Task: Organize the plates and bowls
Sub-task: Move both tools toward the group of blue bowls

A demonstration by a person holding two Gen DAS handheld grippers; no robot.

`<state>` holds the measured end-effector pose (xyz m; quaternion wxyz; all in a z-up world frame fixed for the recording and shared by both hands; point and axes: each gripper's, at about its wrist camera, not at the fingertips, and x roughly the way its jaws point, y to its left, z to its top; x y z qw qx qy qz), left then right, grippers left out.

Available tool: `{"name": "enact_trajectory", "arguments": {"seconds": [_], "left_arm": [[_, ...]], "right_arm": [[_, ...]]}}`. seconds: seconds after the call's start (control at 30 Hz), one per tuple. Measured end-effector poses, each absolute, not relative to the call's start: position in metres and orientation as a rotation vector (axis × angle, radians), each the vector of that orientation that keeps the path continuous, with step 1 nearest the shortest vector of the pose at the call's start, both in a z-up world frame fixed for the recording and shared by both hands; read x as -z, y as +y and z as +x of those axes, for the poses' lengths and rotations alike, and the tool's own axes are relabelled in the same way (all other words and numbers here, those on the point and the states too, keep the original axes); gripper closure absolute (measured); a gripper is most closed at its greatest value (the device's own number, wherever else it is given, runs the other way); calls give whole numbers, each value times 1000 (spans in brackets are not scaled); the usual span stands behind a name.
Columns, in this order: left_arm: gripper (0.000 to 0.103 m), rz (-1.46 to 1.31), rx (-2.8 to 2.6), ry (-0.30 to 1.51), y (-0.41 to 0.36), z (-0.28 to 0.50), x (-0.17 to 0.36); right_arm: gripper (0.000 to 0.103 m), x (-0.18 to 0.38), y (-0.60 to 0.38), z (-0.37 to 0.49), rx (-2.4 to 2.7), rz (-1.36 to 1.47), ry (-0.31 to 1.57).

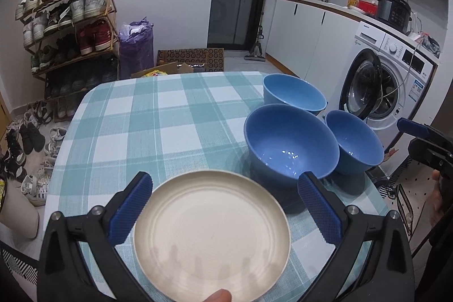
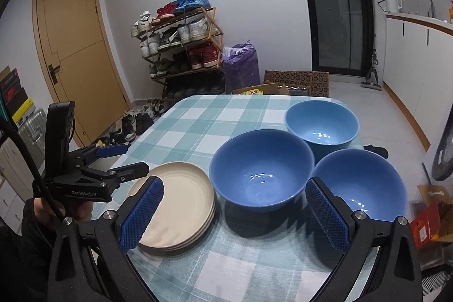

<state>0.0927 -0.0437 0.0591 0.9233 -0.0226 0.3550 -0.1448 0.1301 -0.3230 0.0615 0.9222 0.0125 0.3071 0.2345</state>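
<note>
A stack of cream plates [image 2: 175, 205] lies on the near left of the checked tablecloth [image 2: 212, 118]; its top plate [image 1: 211, 234] fills the lower left wrist view. My left gripper [image 1: 225, 205] [image 2: 127, 159] hovers over it, open, its pads [image 1: 130, 208] clear of the rim. Three blue bowls stand clustered to the right: a large one [image 2: 262, 174] [image 1: 291, 143], one nearer the table's right edge [image 2: 362, 183] [image 1: 354, 140], and a paler one behind [image 2: 322, 123] [image 1: 294, 92]. My right gripper [image 2: 233, 214] is open above the table in front of the bowls, holding nothing.
A shoe rack [image 2: 184, 47], a purple bag [image 2: 240, 64] and cardboard boxes [image 2: 297, 81] stand beyond the table's far edge. Shoes litter the floor at left [image 1: 25, 143]. A washing machine with its door open [image 1: 382, 92] is to the right, and a wooden door [image 2: 76, 47] at left.
</note>
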Motion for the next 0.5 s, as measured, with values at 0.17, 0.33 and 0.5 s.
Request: {"name": "enact_trajectory", "arguments": {"seconds": [0.17, 0.33, 0.5], "left_arm": [[0, -38, 311, 716, -53, 101, -71], [0, -22, 317, 693, -60, 109, -82], [0, -7, 318, 683, -69, 122, -91]], "right_arm": [[1, -75, -347, 134, -449, 47, 621], [1, -85, -364, 139, -425, 64, 615], [1, -96, -385, 145, -402, 91, 607]]}}
